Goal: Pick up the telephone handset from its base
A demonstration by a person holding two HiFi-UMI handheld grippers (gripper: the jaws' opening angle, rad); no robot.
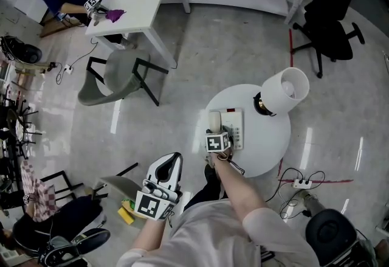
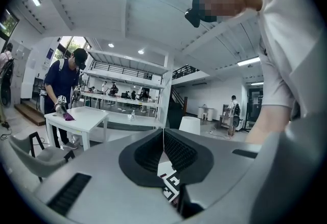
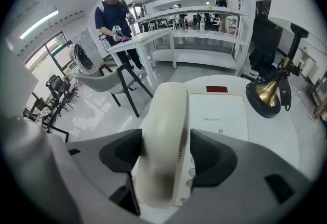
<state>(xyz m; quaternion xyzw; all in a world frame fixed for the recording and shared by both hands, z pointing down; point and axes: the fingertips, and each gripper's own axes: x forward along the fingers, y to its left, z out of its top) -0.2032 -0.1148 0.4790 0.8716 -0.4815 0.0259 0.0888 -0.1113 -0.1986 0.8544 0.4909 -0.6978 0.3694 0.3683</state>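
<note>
Gripping the handset (image 3: 166,110) squarely between the jaws of the right gripper (image 3: 164,152), handset lying along the left side of the base (image 3: 218,116) on the worktop (image 1: 270,141), ideally lifting straight up off the base, leaving the left gripper (image 2: 163,139) idling apart from the base, jaws closed, empty.

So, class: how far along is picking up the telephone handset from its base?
Done: the right claw straddles the handset, pads seemingly pressing its sides. In hand: securing that grip. Remaining: the lift, as the handset lies on its base; the left claw hangs shut.
</note>
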